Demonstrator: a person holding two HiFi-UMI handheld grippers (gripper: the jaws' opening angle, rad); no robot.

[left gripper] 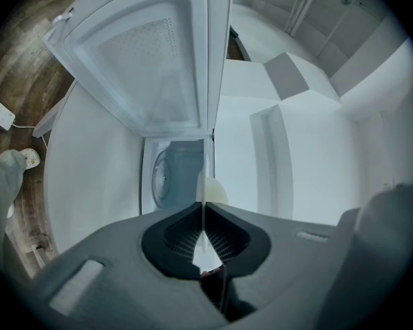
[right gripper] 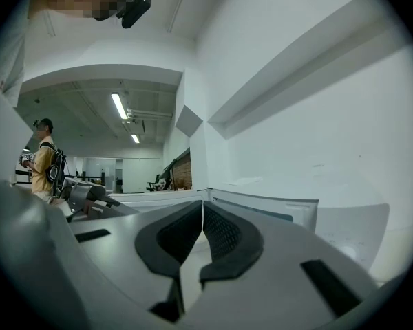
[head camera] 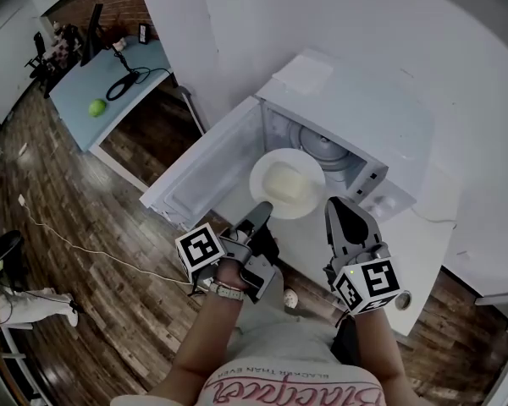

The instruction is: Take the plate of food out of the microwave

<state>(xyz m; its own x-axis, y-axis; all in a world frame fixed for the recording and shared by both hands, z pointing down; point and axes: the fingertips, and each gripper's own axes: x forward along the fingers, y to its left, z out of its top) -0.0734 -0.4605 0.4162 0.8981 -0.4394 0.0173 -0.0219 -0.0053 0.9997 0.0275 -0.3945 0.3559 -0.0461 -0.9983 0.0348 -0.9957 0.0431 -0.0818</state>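
The left tool (head camera: 261,213) is clamped on the near rim of the plate (head camera: 310,166) of pale food (head camera: 286,184) — at centre frame, at the mouth of the open microwave (head camera: 364,117), whose door (head camera: 205,174) swings out to the left. The right tool (head camera: 339,206), just right of the plate, has its jaws closed together on nothing — it hangs above the white surface (head camera: 427,244).

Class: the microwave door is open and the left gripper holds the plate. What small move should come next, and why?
Probably draw the plate level and straight back toward the person. The left gripper is shut on its near rim, food sits on it, and it hangs at the mouth of the microwave, not clearly out. The right gripper is shut and empty.
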